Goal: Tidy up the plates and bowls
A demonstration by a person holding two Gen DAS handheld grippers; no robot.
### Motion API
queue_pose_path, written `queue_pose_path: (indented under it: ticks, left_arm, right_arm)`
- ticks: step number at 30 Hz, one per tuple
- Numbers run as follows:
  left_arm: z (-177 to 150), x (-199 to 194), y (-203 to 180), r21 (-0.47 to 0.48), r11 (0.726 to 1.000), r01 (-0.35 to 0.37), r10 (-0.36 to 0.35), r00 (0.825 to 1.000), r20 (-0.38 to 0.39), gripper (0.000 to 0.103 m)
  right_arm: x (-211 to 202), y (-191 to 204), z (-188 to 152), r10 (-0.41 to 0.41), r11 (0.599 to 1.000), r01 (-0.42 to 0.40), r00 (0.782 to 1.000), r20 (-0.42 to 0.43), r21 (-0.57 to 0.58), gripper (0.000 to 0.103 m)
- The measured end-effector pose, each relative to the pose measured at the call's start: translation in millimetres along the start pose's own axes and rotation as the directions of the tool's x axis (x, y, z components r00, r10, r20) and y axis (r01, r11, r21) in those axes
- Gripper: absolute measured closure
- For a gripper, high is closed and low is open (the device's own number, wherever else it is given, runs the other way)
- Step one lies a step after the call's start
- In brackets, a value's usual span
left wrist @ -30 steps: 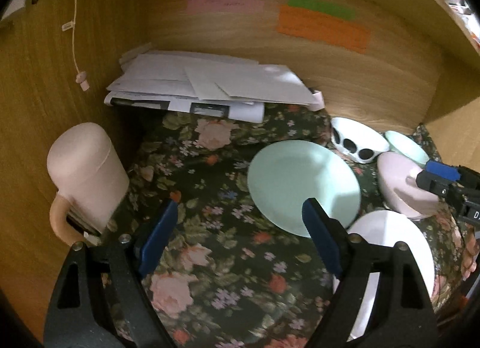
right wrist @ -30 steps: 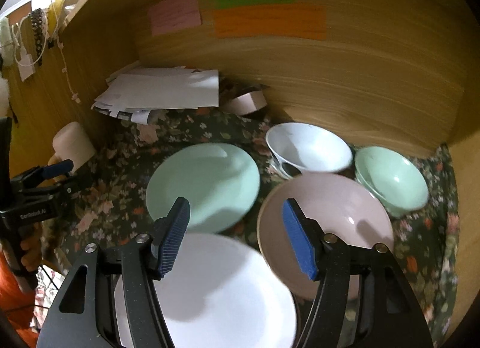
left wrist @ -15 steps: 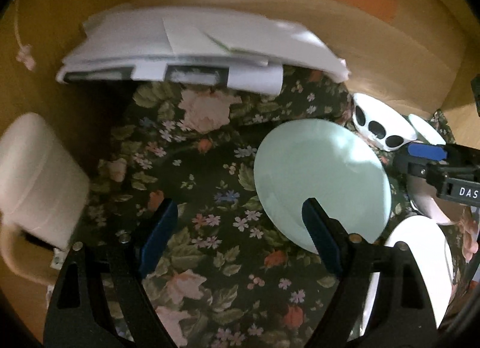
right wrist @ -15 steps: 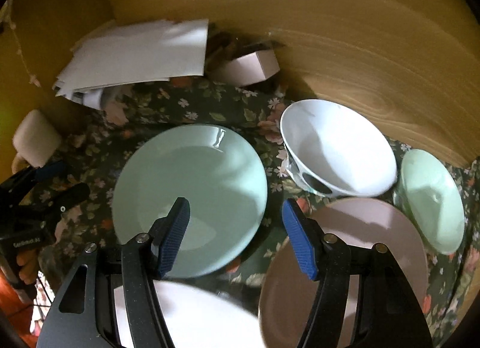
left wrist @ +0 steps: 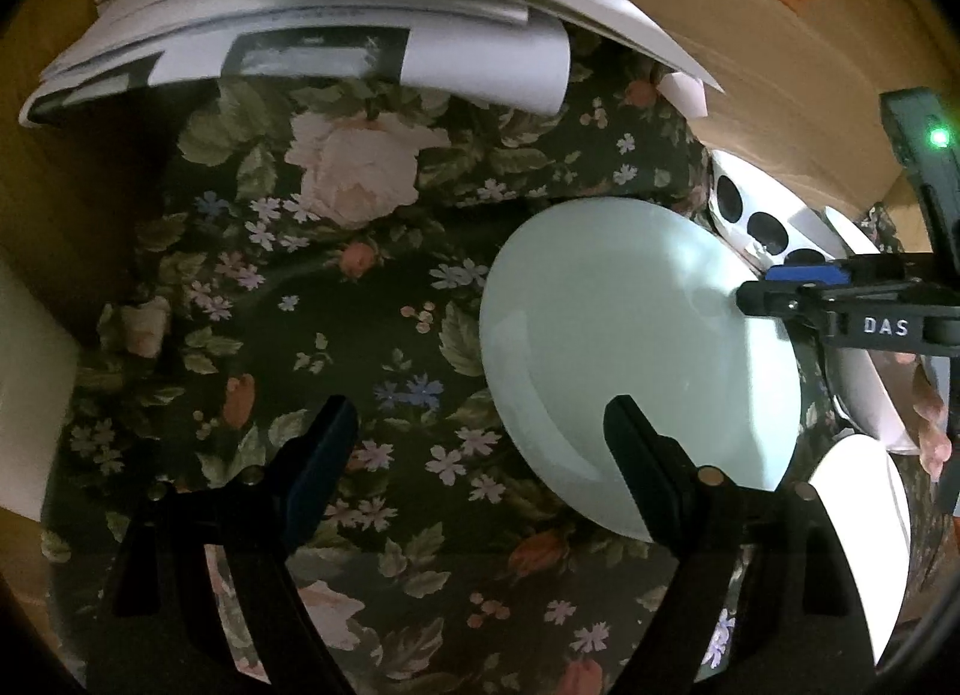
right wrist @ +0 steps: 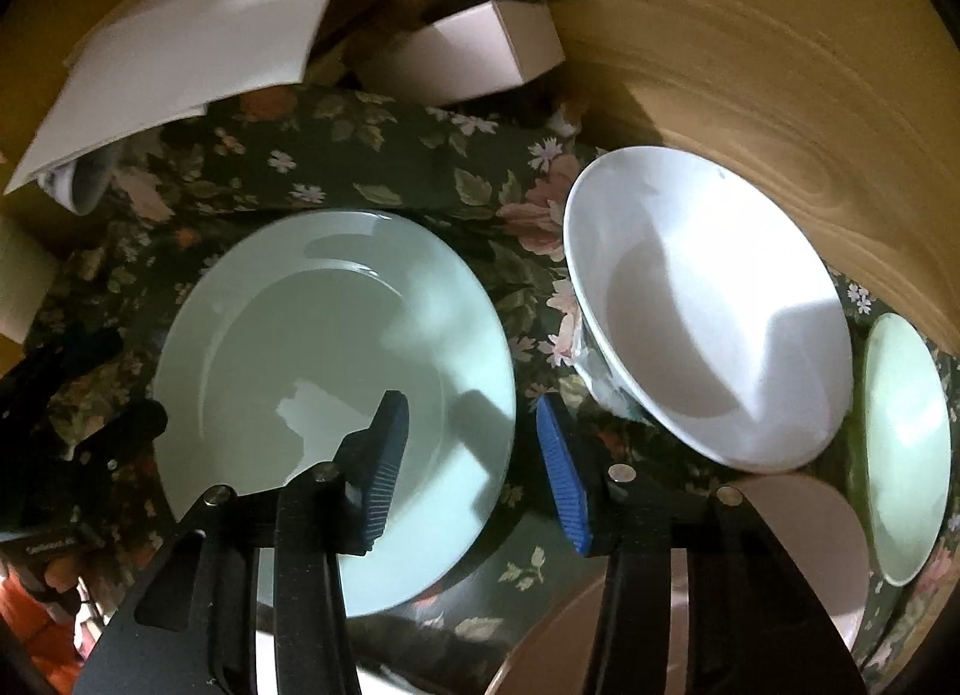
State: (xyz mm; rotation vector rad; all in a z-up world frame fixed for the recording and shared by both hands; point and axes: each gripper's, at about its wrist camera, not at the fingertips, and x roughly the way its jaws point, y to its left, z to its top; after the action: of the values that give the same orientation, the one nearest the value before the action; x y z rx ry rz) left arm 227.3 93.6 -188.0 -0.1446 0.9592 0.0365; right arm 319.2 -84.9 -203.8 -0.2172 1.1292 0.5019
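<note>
Now my right tongs (right wrist: pixel 474 455) gaped wide, straddling the mint plate's (right wrist: pixel 324 335) right rim. My left tongs (left wrist: pixel 474 449) hung open too, that plate (left wrist: pixel 636 359) beneath their right finger.

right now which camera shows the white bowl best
The right wrist view: the round white ceramic bowl shows its whole open inside there. In the left wrist view only its black-dotted outer wall peeks out behind the pale green plate.

Bare floral cloth (left wrist: pixel 336 335) left of green plate (left wrist: pixel 630 359)
</note>
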Motion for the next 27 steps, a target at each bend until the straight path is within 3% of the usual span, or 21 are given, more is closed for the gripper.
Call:
queue_pose_path:
  ticks: [9,18,27]
  left_arm:
    - [0.2,9.7,4.9,-0.004,1.000,0.022,-0.022,0.999,-0.027,0.031]
    - [-14.0,-5.8,30.4,-0.033,0.999,0.003,-0.004,1.000,-0.023,0.036]
    - [-15.0,-7.0,45.2,-0.045,0.999,-0.017,0.016,1.000,-0.016,0.046]
  right_arm:
    - [5.5,14.0,0.7,-0.031,0.999,0.031,0.999,0.012,-0.027,0.065]
    - [0.5,45.0,-9.9,0.067,0.996,-0.067,0.998,0.000,-0.052,0.067]
    - [7.4,76.3,-18.9,0.057,0.995,-0.054,0.998,0.038,-0.086,0.067]
